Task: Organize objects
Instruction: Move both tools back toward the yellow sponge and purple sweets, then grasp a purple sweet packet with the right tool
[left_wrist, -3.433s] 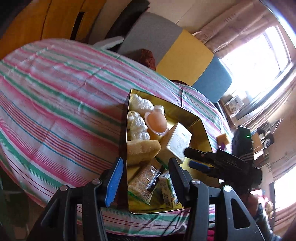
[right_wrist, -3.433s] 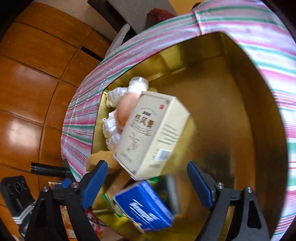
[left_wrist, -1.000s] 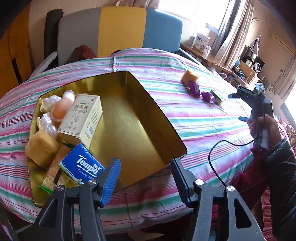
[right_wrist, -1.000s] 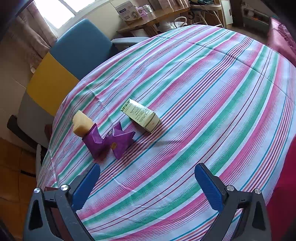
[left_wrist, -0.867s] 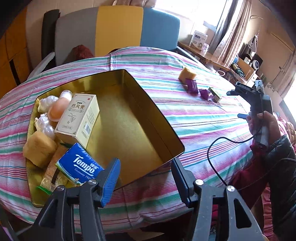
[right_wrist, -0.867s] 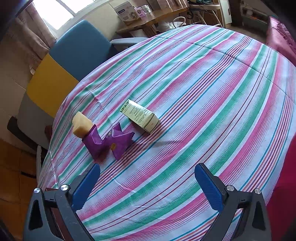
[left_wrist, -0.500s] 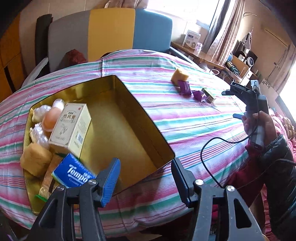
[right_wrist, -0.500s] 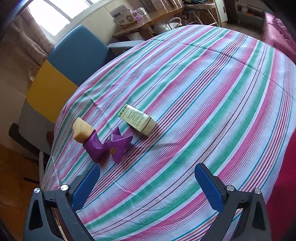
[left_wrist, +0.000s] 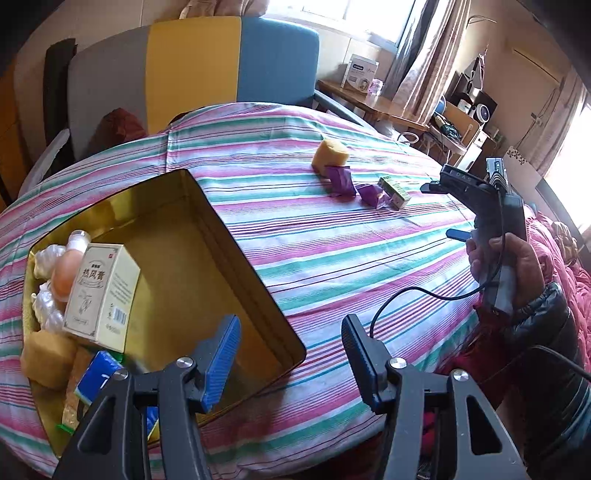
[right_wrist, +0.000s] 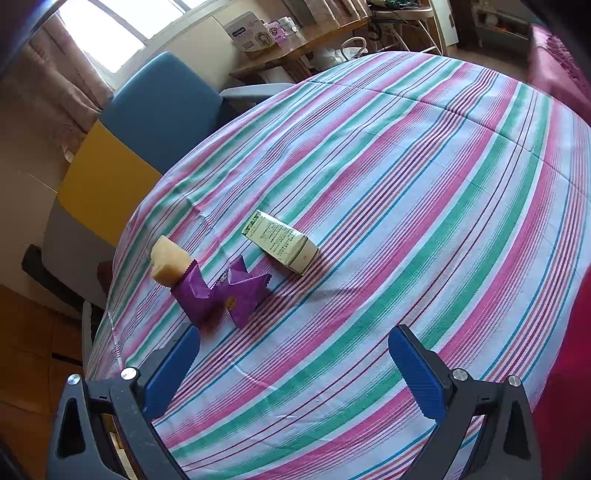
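Right wrist view: right tool (right_wrist: 293, 363) spread wide over the striped desk (right_wrist: 424, 192), nothing in it. Left tool (left_wrist: 291, 354) also spread and empty, gold tin (left_wrist: 236, 258) on its left.

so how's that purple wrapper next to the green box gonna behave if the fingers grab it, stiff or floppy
The purple wrapper looks like thin creased foil with a serrated edge, so probably floppy and likely to crumple between the fingers. It seems light, so a push may just skid it across the striped cloth. It touches a second wrapper and may drag it along. The green box lies apart.

Striped table (right_wrist: 424, 192) carries gold tin (left_wrist: 236, 258), sponge (left_wrist: 330, 152), purple wrappers (right_wrist: 221, 291), green box (right_wrist: 280, 242).
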